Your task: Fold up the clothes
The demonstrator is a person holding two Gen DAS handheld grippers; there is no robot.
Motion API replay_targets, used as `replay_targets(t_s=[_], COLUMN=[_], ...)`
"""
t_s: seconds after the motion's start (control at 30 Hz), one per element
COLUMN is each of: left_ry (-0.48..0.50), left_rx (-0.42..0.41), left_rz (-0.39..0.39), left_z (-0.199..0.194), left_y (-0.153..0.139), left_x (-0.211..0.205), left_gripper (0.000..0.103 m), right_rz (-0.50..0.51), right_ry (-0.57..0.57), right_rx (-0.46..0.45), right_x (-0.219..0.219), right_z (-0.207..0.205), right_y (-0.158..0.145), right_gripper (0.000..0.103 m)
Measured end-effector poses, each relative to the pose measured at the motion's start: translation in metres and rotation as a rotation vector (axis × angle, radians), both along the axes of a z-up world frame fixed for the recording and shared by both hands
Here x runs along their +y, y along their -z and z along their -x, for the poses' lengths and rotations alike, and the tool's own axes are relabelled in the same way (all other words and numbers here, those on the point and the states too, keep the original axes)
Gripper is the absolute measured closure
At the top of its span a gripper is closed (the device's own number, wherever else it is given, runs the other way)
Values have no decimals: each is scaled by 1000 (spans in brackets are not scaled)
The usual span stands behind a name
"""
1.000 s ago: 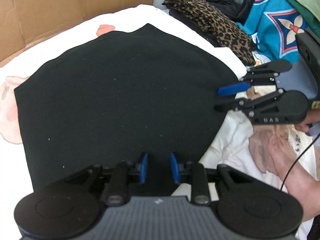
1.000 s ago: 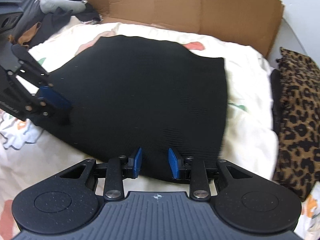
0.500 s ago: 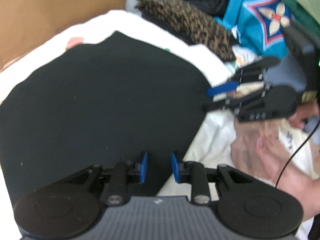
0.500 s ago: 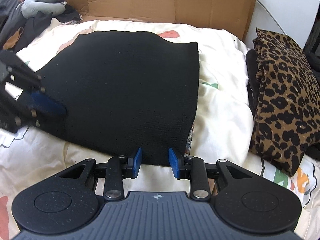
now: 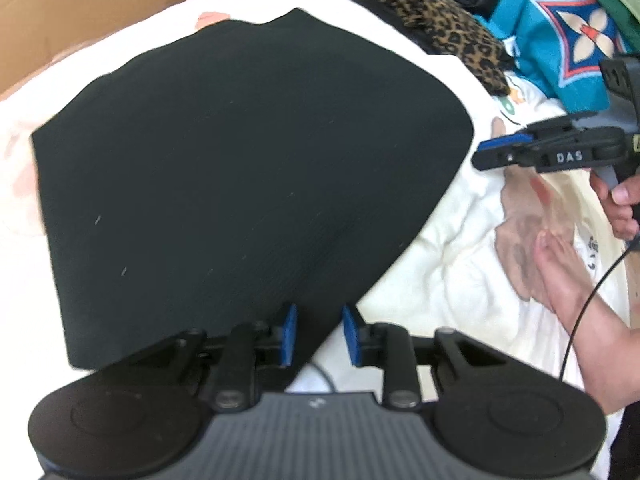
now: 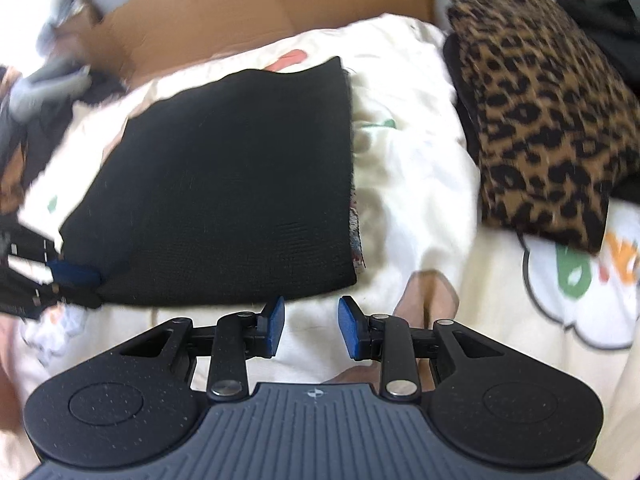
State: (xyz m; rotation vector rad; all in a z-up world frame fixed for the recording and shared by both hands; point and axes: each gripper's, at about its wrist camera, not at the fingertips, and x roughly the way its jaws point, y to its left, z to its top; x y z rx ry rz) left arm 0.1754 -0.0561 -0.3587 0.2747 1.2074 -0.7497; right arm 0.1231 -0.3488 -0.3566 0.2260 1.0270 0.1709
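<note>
Currently the black garment [image 5: 240, 152] lies flat on the bed [image 6: 420, 184], spread over the printed sheet, looks already folded at least once.

Left gripper [image 5: 318, 334]: jaws part open and closing, near corner of the garment sits between the pads; pads not clearly pressing it yet. Right gripper [image 6: 311, 327]: jaws part open, nothing between them, hovering over bare sheet just beside the garment's near edge. In the left view it sits off the garment's right side.

Handling guess: soft knit, light, limp, no stiffness. It'll drape and sag if lifted from one point, and layers may slide apart. Best hold is at the two near corners, pinching all layers together, then carry across evenly.

Around: leopard-print pile [image 6: 536, 112] to the right, well apart from the garment. Teal jersey [image 5: 560, 28] beyond that. Cardboard [image 6: 260, 12] along the far side of the bed. Grey and dark clothes heaped far left, blurred.

Obstructions: nothing on top of the garment. A patterned scrap pokes out along its right edge; can't tell what it is. Wrinkled sheet could get pinched too.
</note>
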Motion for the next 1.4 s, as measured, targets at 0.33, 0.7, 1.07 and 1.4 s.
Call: replay_targets(t_s=[0.33,0.7,1.07,1.4], left_ry=[-102,-294,-362,-387], left_rx=[75,127,195,207], left_rz=[-56,-76,-28,-4], left_z=[-1,-7,-16,-18], left_y=[-1,-4,9,15], left_x=[34,77,83,90], left_gripper=[93,78,65,65], right_rz=[-85,-271,-445,-604], right_ry=[49,192,329,426], right_rx=[24,54,34,102], right_x=[-3,-25,-48,-55], right_z=[-6,-4,-8,-3], right_y=[4,17,24,49], right_gripper=[66,65,93,58])
